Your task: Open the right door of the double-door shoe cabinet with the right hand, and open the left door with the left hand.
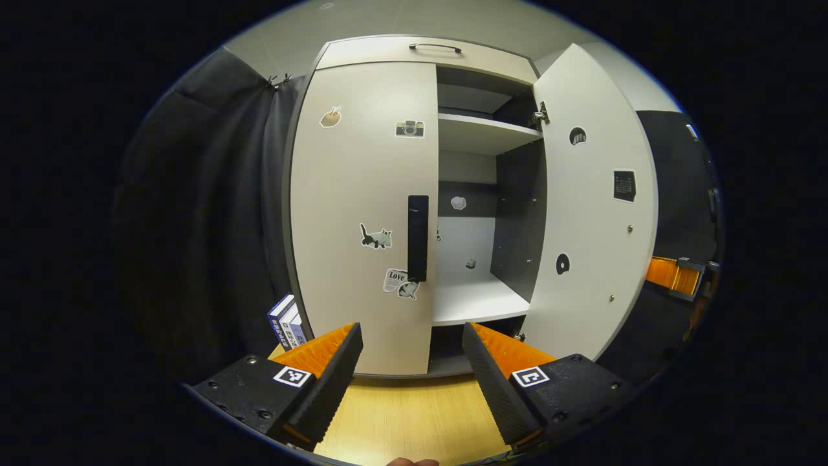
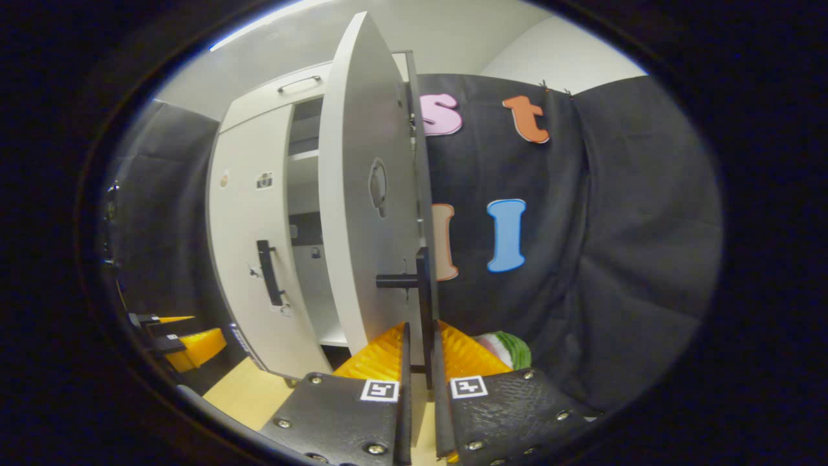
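A: What does the left gripper view show, nearest first?

B: The left gripper (image 1: 412,362), jaws spread wide and holding nothing, above the wooden floor (image 1: 414,421). Ahead stands the shoe cabinet (image 1: 388,55), pale, with stickers. Its left door (image 1: 359,213) is closed, its dark handle (image 1: 418,237) untouched. The right door (image 1: 592,207) is swung out, baring white shelves (image 1: 475,298).

A: And the right gripper view?

B: The right gripper (image 2: 419,362) has its jaws nearly together, pinching the right door's handle (image 2: 424,310) from both sides. The door (image 2: 362,213) is seen edge-on, with the cabinet body (image 2: 252,213) beyond, left.
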The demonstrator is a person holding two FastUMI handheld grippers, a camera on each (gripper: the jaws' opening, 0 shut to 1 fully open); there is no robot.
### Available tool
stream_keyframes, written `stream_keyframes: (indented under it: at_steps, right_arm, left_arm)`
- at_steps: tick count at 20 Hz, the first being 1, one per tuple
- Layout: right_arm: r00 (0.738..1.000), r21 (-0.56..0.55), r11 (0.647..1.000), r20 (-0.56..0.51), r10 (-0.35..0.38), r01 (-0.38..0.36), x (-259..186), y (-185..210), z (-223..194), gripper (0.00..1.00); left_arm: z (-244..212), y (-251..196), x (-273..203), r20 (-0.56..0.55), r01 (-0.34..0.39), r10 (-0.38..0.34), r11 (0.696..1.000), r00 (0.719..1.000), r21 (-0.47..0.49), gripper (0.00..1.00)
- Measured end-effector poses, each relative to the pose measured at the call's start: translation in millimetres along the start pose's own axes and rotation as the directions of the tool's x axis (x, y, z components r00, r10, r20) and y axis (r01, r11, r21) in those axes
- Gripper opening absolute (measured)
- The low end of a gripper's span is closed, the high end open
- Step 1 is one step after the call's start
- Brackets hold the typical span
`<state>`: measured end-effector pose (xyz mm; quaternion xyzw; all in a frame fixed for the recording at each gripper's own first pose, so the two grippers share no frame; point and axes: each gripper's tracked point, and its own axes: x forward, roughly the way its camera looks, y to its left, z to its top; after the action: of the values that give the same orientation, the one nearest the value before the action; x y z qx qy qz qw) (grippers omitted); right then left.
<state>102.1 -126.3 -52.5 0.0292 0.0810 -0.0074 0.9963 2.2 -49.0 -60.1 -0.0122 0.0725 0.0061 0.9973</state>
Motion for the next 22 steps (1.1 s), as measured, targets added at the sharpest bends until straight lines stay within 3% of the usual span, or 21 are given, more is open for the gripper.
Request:
stream_keyframes:
  at_steps: [3,6,10,15,22]
  right_arm:
    - [0.999,0.043,0.998,0.007,-0.054,0.053,3,-33,4,0.15]
    - [1.0,0.116,0.993,0.003,-0.009,0.009,5,-32,4,0.15]
    - [1.0,0.063,0.998,0.0,-0.022,0.022,6,-32,0,0.15]
    - [1.0,0.086,0.996,0.023,-0.018,0.016,-1,-32,13,0.15]
    - [0.997,0.078,0.995,0.032,-0.065,0.062,-8,-39,19,0.15]
  left_arm:
    - [-1,-7,7,-0.004,0.012,-0.012,1.0,1.0,0.005,0.97]
    - [-1,-15,17,-0.011,0.025,-0.024,1.0,1.0,0.012,0.97]
    - [6,-17,30,-0.002,0.027,-0.027,0.999,1.0,0.023,0.97]
    - [19,-9,58,0.018,0.011,-0.012,0.999,1.0,0.048,0.97]
    - [36,1,108,0.049,-0.008,0.005,0.998,0.999,0.068,0.97]
